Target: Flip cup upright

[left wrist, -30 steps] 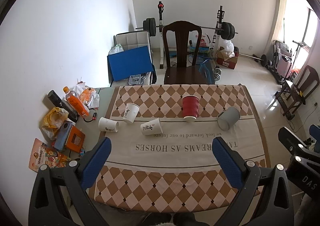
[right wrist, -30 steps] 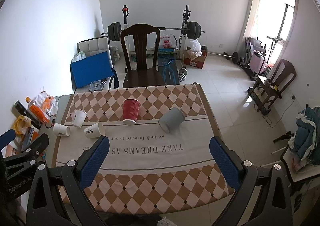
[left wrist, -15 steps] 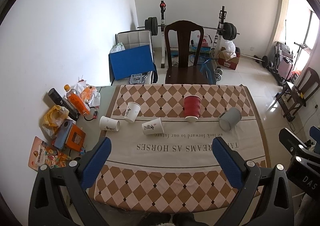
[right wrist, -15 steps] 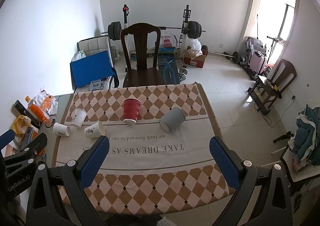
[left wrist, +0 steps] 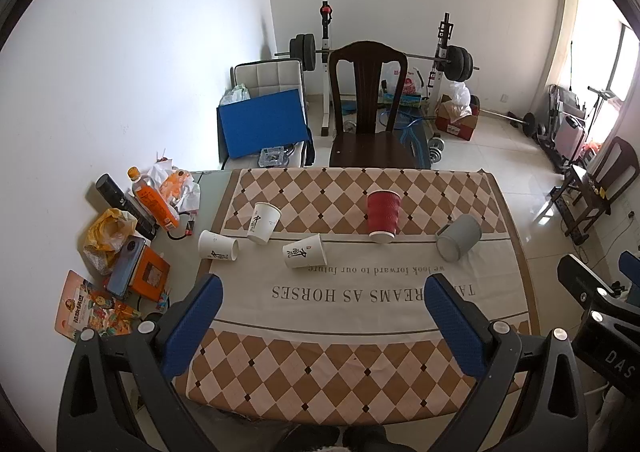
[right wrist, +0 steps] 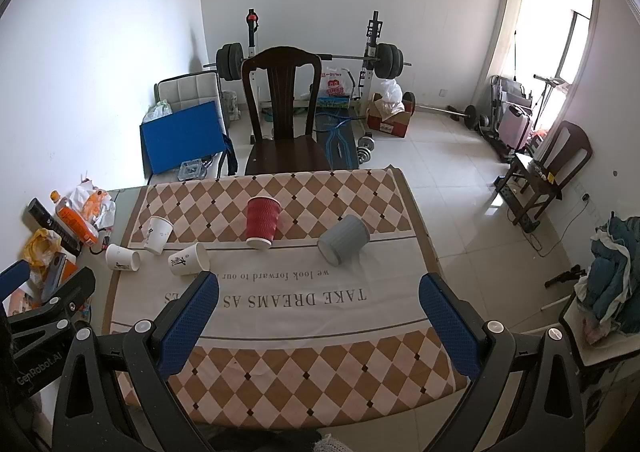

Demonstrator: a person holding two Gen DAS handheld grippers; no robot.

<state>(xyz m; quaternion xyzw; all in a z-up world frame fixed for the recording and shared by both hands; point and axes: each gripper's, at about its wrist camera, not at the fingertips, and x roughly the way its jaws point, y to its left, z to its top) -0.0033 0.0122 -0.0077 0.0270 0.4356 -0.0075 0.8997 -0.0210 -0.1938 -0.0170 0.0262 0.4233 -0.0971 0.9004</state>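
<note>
Several cups sit on the checked tablecloth (left wrist: 320,340). A red ribbed cup (left wrist: 383,215) (right wrist: 262,221) stands upright. A grey cup (left wrist: 458,237) (right wrist: 343,239) lies on its side, mouth toward me. A white cup (left wrist: 305,251) (right wrist: 189,259) lies on its side mid-left. Another white cup (left wrist: 218,246) (right wrist: 122,257) lies on its side off the cloth's left edge. A third white cup (left wrist: 263,222) (right wrist: 158,234) stands upright. My left gripper (left wrist: 322,306) and right gripper (right wrist: 318,302) are open and empty, high above the table's near edge.
Clutter lies on the table's left side: an orange bottle (left wrist: 154,204), a yellow bag (left wrist: 110,230), a phone (left wrist: 125,266), snack packets (left wrist: 94,308). A dark wooden chair (left wrist: 370,112) stands behind the table. A barbell rack (left wrist: 384,52) stands by the far wall.
Both views have shifted only slightly; the left gripper drifted a little. No cup has moved and both grippers stay open.
</note>
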